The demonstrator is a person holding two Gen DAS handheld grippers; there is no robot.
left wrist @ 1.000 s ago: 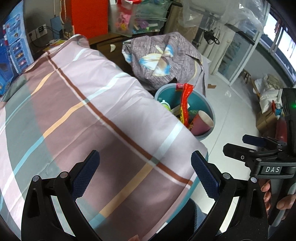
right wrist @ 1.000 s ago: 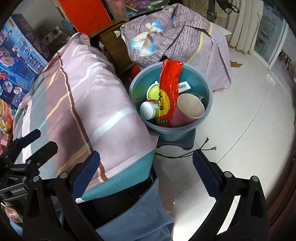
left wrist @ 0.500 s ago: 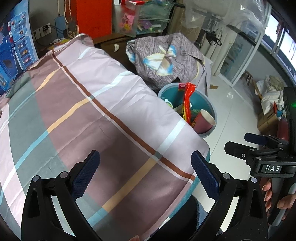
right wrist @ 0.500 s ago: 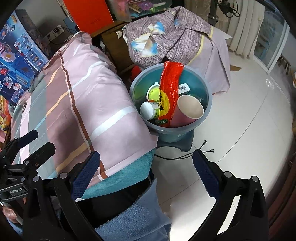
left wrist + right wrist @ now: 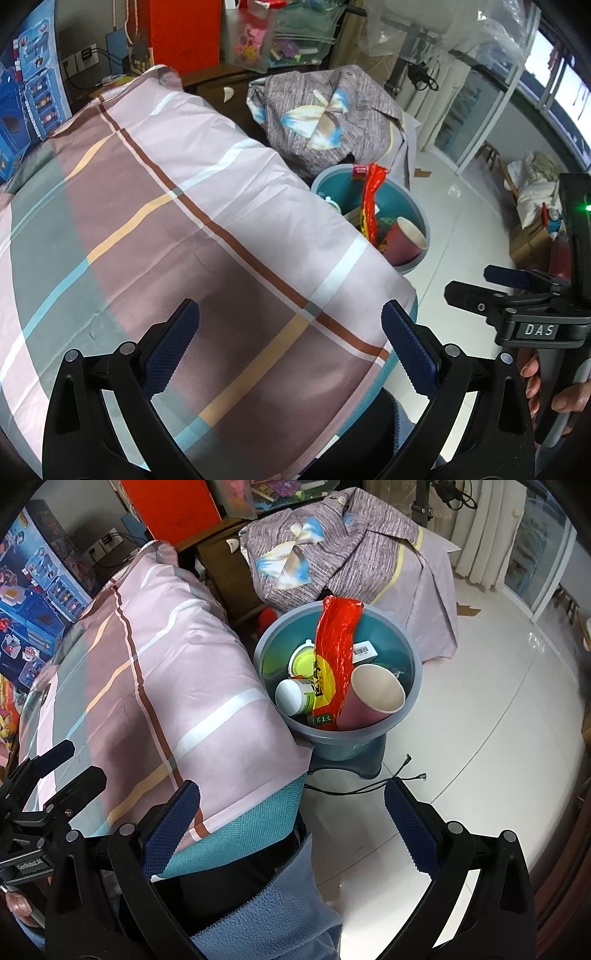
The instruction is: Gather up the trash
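Nearest, the left gripper [image 5: 290,347] hangs over the striped sheet [image 5: 192,206], jaws wide apart and empty; the right gripper [image 5: 291,829] likewise (above the floor). Farther right, the blue bin [image 5: 412,686] holds a pink cup [image 5: 373,698] and red wrapper [image 5: 332,653].

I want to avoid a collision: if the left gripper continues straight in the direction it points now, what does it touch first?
Most likely the striped bedsheet: the open left gripper aims at it, with nothing between. The trash bin lies off to the right. Depth is uncertain.
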